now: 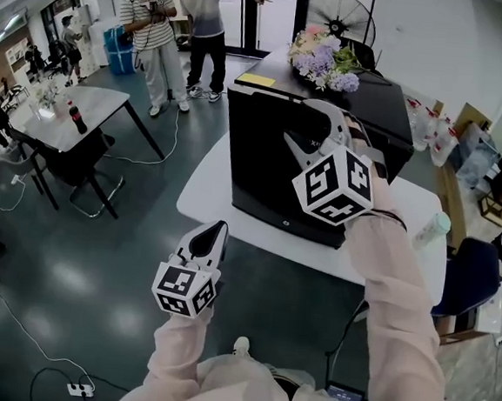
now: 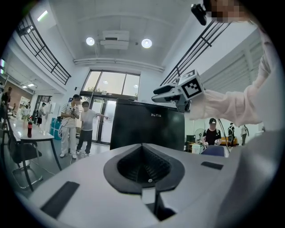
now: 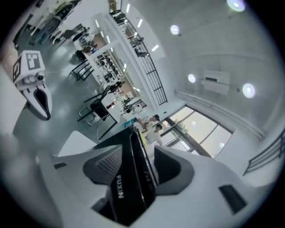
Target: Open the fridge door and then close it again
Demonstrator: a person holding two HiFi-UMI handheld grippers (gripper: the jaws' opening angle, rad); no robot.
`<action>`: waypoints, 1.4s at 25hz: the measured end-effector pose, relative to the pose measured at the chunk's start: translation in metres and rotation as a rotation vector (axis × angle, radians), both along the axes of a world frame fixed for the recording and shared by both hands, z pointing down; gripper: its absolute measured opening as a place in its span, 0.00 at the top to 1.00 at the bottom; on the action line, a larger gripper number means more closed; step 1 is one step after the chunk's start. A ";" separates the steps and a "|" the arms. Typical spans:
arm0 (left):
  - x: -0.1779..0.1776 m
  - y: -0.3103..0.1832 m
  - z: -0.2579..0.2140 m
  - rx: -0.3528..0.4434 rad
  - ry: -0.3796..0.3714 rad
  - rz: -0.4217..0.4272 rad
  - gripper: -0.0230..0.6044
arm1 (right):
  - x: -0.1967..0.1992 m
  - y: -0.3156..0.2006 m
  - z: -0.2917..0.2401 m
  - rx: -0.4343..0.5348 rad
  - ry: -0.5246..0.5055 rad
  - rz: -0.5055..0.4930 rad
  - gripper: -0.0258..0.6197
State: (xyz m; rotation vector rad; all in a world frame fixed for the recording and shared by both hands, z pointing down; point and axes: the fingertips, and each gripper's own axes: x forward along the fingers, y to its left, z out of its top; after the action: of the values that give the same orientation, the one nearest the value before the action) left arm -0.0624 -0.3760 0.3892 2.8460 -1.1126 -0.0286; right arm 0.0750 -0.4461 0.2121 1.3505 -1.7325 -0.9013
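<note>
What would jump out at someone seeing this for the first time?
A black fridge stands on a white table, a bouquet on top. The right hand-held gripper, bearing a square-patterned cube, is open at the fridge's upper front edge; the left hand-held gripper hangs shut at lower left.

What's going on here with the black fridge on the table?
A person holds a gripper in each hand in front of a black fridge on a white table. The right gripper is up at the fridge's top front edge, jaws open with that edge between them, not clamped. The left gripper hangs lower, shut and empty.
</note>
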 end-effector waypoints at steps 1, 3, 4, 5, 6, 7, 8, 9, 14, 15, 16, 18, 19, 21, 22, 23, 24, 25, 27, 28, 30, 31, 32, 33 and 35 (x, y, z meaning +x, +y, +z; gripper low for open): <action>0.004 0.007 -0.002 0.001 0.002 0.001 0.95 | 0.005 0.014 -0.003 0.000 -0.051 -0.007 0.61; 0.014 0.022 -0.004 0.003 0.007 0.003 0.95 | 0.017 0.042 -0.005 -0.002 -0.131 -0.020 0.61; 0.019 0.030 -0.005 0.004 0.010 0.005 0.95 | 0.023 0.055 -0.004 -0.003 -0.161 -0.026 0.61; 0.025 0.039 -0.006 0.005 0.014 0.006 0.95 | 0.029 0.069 -0.002 -0.006 -0.187 -0.031 0.61; 0.031 0.047 -0.007 0.006 0.018 0.008 0.95 | 0.035 0.082 0.001 -0.010 -0.213 -0.038 0.62; 0.037 0.055 -0.008 0.007 0.022 0.010 0.95 | 0.040 0.094 0.005 -0.017 -0.237 -0.045 0.62; 0.042 0.063 -0.009 0.008 0.025 0.011 0.95 | 0.045 0.107 0.009 -0.026 -0.264 -0.051 0.62; 0.047 0.072 -0.010 0.010 0.027 0.012 0.95 | 0.050 0.120 0.013 -0.034 -0.294 -0.055 0.63; 0.064 0.119 -0.016 0.022 0.028 0.020 0.95 | 0.078 0.183 0.020 -0.047 -0.579 -0.066 0.66; 0.067 0.128 -0.017 0.024 0.029 0.019 0.95 | 0.085 0.195 0.021 -0.051 -0.654 -0.069 0.67; 0.070 0.136 -0.018 0.026 0.031 0.017 0.95 | 0.091 0.206 0.023 -0.055 -0.722 -0.072 0.69; 0.075 0.152 -0.018 0.028 0.033 0.014 0.95 | 0.102 0.227 0.032 -0.060 -0.810 -0.071 0.71; 0.076 0.160 -0.017 0.028 0.032 0.013 0.95 | 0.107 0.238 0.038 -0.058 -0.836 -0.063 0.73; 0.079 0.176 -0.014 0.025 0.032 0.012 0.95 | 0.117 0.260 0.052 -0.054 -0.887 -0.041 0.78; 0.080 0.185 -0.012 0.023 0.032 0.011 0.95 | 0.121 0.270 0.060 -0.056 -0.920 -0.030 0.80; 0.081 0.192 -0.010 0.022 0.033 0.010 0.95 | 0.125 0.281 0.069 -0.057 -0.955 -0.022 0.83; 0.082 0.200 -0.008 0.019 0.034 0.009 0.95 | 0.127 0.291 0.079 -0.055 -0.989 -0.014 0.85; 0.083 0.206 -0.006 0.015 0.035 0.009 0.95 | 0.129 0.301 0.088 -0.049 -1.017 -0.006 0.86; 0.085 0.219 -0.001 0.006 0.035 0.007 0.95 | 0.130 0.320 0.108 -0.036 -1.061 0.016 0.91; 0.086 0.226 0.001 0.003 0.035 0.007 0.95 | 0.130 0.330 0.118 -0.036 -1.077 0.025 0.92; 0.089 0.238 0.005 -0.001 0.037 0.006 0.95 | 0.125 0.350 0.136 -0.047 -1.099 0.028 0.94; 0.091 0.244 0.007 -0.003 0.037 0.006 0.95 | 0.123 0.359 0.144 -0.054 -1.107 0.028 0.94; 0.093 0.250 0.010 -0.005 0.037 0.007 0.95 | 0.121 0.367 0.150 -0.060 -1.115 0.030 0.94; 0.095 0.255 0.013 -0.008 0.036 0.008 0.95 | 0.120 0.375 0.155 -0.063 -1.121 0.037 0.94; 0.099 0.265 0.018 -0.012 0.035 0.009 0.95 | 0.119 0.387 0.164 -0.067 -1.123 0.053 0.95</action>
State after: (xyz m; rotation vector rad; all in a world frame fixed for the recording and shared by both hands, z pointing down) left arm 0.0368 -0.1110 0.4071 2.8281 -1.0895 -0.0700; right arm 0.1936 -0.0596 0.3763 2.0293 -2.4447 0.0450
